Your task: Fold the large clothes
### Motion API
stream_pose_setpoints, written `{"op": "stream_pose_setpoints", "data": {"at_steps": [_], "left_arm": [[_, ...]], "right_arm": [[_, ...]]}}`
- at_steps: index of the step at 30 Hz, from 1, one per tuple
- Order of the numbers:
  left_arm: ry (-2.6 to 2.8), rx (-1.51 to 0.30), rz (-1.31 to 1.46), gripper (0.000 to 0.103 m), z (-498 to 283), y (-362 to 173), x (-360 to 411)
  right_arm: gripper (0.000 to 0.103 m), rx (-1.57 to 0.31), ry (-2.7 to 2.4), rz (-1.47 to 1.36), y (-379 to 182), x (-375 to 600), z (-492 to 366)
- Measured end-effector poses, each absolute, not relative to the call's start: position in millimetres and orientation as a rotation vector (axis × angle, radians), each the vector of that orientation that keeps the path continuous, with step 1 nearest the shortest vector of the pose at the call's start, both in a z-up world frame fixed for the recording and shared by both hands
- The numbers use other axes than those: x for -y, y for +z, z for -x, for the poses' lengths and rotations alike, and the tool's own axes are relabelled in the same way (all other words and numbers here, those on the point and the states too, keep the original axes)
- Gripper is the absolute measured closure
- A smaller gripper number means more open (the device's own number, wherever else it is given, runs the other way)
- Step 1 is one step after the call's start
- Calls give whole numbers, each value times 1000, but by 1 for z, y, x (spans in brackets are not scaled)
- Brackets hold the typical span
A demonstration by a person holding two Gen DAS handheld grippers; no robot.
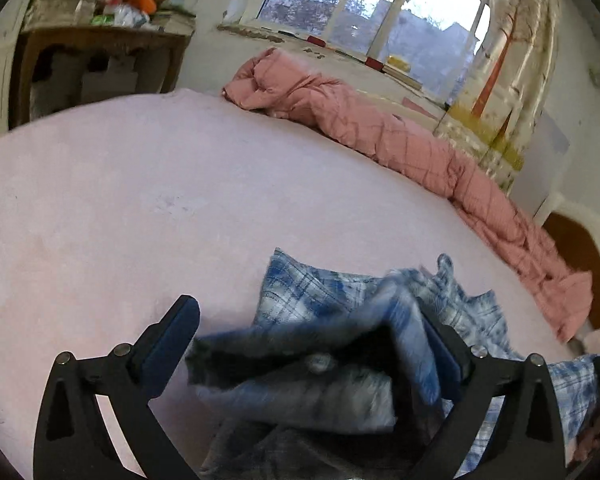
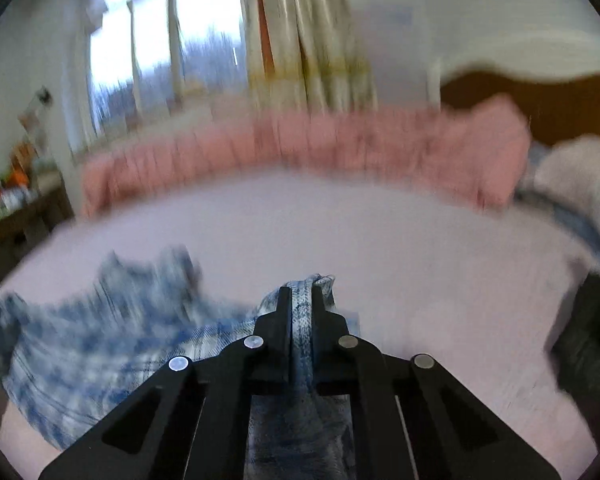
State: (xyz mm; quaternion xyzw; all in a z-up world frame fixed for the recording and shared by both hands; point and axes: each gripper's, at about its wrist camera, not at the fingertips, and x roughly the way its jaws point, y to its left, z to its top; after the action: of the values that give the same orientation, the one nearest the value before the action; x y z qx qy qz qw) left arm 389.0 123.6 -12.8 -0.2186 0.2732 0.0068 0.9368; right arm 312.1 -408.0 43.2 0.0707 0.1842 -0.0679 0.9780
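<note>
- two black fingers of your left gripper (image 1: 312, 320) stand wide apart; a soft, rumpled fold of the blue plaid shirt (image 1: 324, 364) slumps between them on the smooth pale pink sheet (image 1: 120, 200), against the right pad. a quilted pink duvet (image 1: 400, 136) lies bunched beyond.
- your right gripper (image 2: 301, 294) pinches a thin ridge of the same woven cloth (image 2: 100, 336), which trails left, blurred.

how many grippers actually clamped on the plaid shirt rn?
1. The right gripper is shut on the plaid shirt. The left gripper stands open, cloth loose between its fingers.
</note>
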Motion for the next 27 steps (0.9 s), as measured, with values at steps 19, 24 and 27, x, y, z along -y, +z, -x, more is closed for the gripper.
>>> {"op": "stream_pose_setpoints", "data": {"at_steps": [19, 24, 27], "left_arm": [[13, -400, 208, 96, -368, 6, -83], [86, -520, 135, 95, -393, -12, -75], [89, -673, 92, 95, -418, -37, -67]], "right_arm": [[95, -328, -172, -234, 29, 428, -319], [95, -314, -236, -122, 39, 410, -329], [95, -587, -309, -51, -10, 406, -375]]}}
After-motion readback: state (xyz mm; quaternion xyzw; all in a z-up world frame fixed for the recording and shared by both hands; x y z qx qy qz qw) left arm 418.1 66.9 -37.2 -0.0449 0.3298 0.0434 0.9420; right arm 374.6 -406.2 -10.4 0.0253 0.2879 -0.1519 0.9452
